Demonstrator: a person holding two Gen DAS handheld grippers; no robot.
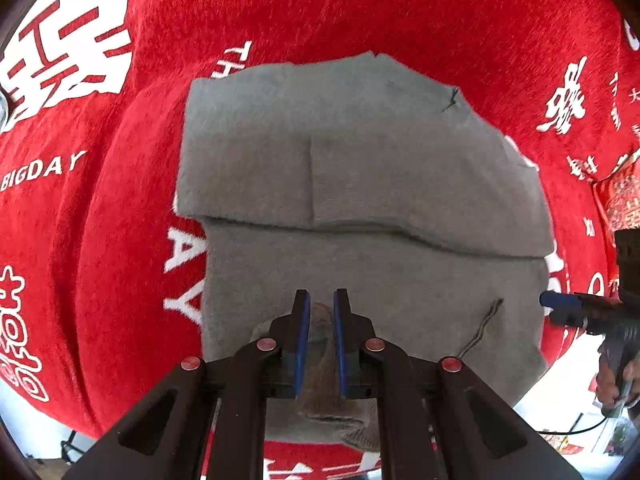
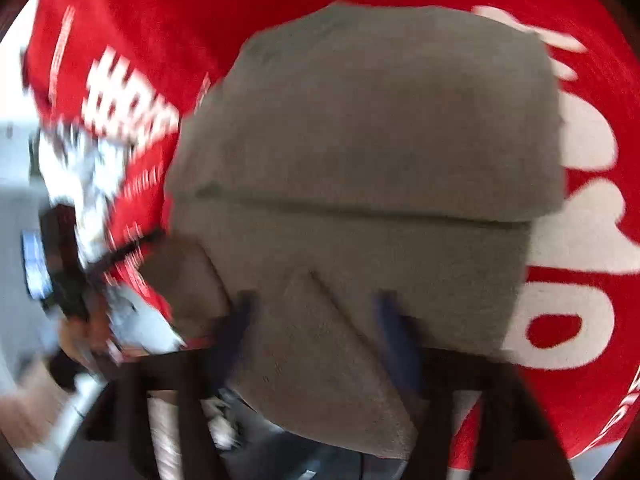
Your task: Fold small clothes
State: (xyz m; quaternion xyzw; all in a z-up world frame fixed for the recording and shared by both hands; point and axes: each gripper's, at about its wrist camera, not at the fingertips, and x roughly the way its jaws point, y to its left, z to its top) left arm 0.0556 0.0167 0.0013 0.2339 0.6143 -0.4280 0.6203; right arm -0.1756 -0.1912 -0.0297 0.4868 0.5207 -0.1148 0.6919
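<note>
The left claw [image 1: 321, 304] pinches the grey garment [image 1: 360, 184] on the red cloth [image 1: 360, 12]; only the blurred right view shows the right claw [image 2: 316, 316] spread.

From the left wrist we get a bright, sharp, evenly lit picture, soft shadows only under the folds of the grey garment [image 1: 360, 184]. The red cloth [image 1: 360, 8] bows strongly toward the dark circular rim. Our right wrist view is smeared by motion blur, worst at near left.
</note>
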